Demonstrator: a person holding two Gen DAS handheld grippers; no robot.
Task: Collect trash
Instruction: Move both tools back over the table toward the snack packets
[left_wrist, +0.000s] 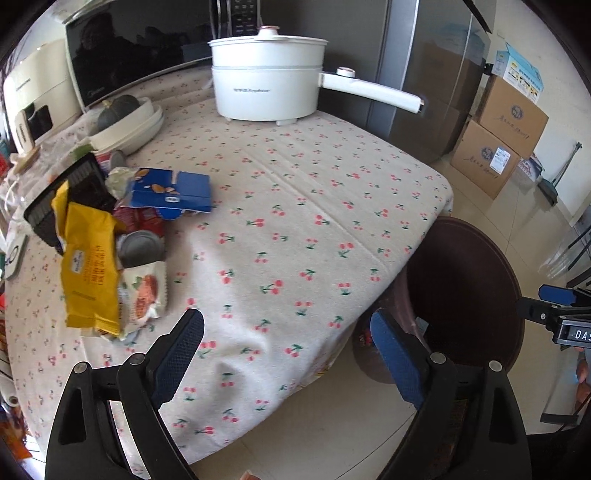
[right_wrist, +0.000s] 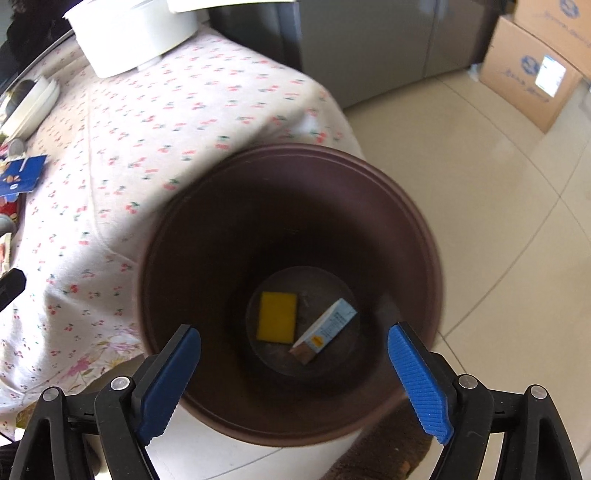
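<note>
Over the brown bin (right_wrist: 291, 295) beside the table's corner, the right gripper (right_wrist: 293, 369) hangs with jaws wide apart and empty; a yellow sponge (right_wrist: 277, 316) and a small carton (right_wrist: 325, 331) lie at the bottom, the carton's long axis slanting up to the right. Left gripper (left_wrist: 286, 354), jaws also apart, is above the near table (left_wrist: 295, 221) edge. Wrappers (left_wrist: 110, 236) are heaped at its left, with bare cloth between the heap and the bin.
</note>
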